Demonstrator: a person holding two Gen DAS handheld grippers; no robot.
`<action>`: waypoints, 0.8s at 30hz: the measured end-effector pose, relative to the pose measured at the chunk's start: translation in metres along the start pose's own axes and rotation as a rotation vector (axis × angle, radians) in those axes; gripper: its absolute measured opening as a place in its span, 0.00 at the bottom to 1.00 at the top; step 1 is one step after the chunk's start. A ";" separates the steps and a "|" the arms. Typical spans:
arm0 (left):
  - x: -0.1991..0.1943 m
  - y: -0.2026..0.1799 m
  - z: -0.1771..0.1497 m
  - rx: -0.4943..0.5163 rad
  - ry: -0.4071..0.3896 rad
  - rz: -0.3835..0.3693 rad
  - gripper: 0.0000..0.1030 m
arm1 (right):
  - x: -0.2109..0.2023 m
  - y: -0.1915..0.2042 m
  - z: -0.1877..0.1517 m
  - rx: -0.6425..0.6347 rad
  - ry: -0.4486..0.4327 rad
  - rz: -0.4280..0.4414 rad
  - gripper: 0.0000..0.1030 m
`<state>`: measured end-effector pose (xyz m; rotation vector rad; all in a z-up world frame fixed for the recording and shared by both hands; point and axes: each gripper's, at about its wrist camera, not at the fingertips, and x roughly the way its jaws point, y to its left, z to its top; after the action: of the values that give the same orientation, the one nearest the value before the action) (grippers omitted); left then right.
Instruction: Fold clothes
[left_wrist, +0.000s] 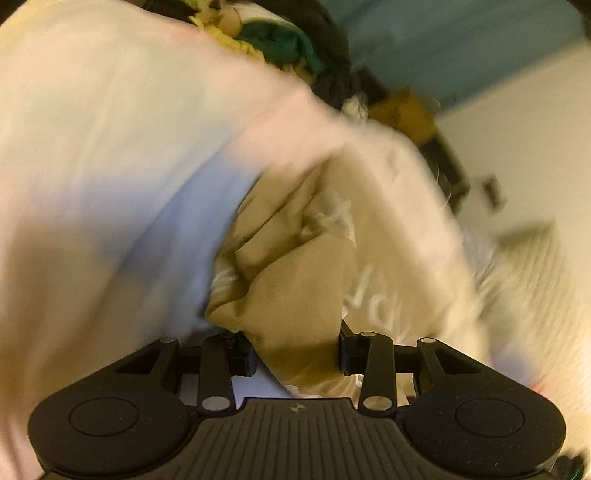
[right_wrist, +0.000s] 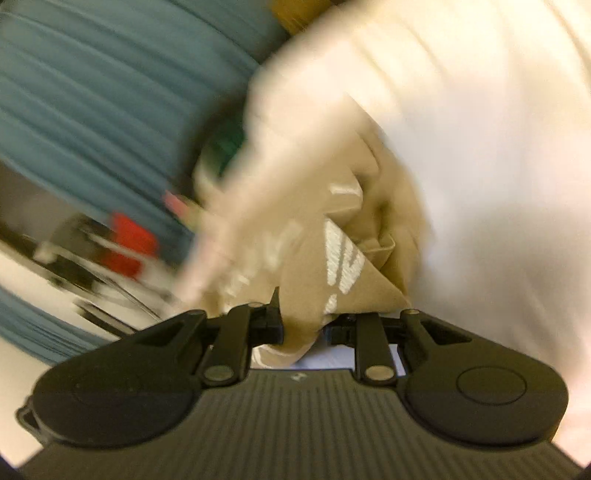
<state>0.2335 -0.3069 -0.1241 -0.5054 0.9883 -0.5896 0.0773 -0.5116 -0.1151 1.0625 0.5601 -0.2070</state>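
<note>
Gripping bunched tan cloth in both claws, we were caught mid-swing, the surroundings smeared by motion. Our left gripper (left_wrist: 297, 350) was clamped on a thick wad of the tan garment (left_wrist: 295, 266), its jaws standing fairly wide around the bulk. Our right gripper (right_wrist: 304, 325) was pinched narrowly on another fold of what looked like the same garment (right_wrist: 306, 269), where white printed lettering (right_wrist: 343, 254) showed just above the jaws.

Beyond the claws, the cloth rose crumpled and creased, with no flat panel or clean edge showing in either view. It lay against a broad pale sheet or bedding (left_wrist: 110, 129), which filled most of the left view and the right half of the other. Farther off, a heap of dark, green and yellow clothes (left_wrist: 280, 40) sat at the top of the left view. A blue curtain (right_wrist: 92, 92) hung at the left of the right view.

By our reading, folding had barely started: the garment was gathered and lifted, not yet spread, and no finished stack could be seen. Spreading it flat, making the folds and working through the heap all seemed left to do.
</note>
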 end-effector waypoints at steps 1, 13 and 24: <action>-0.002 -0.002 -0.003 0.011 0.001 0.011 0.44 | 0.002 -0.011 -0.009 0.010 0.011 -0.003 0.22; -0.107 -0.043 -0.001 0.237 0.003 0.118 0.87 | -0.064 0.038 -0.017 0.031 0.140 -0.174 0.28; -0.288 -0.106 -0.061 0.526 -0.170 0.140 1.00 | -0.211 0.127 -0.060 -0.358 -0.114 -0.140 0.86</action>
<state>0.0351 -0.2013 0.0933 -0.0169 0.6643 -0.6405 -0.0672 -0.4204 0.0719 0.6607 0.5446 -0.2772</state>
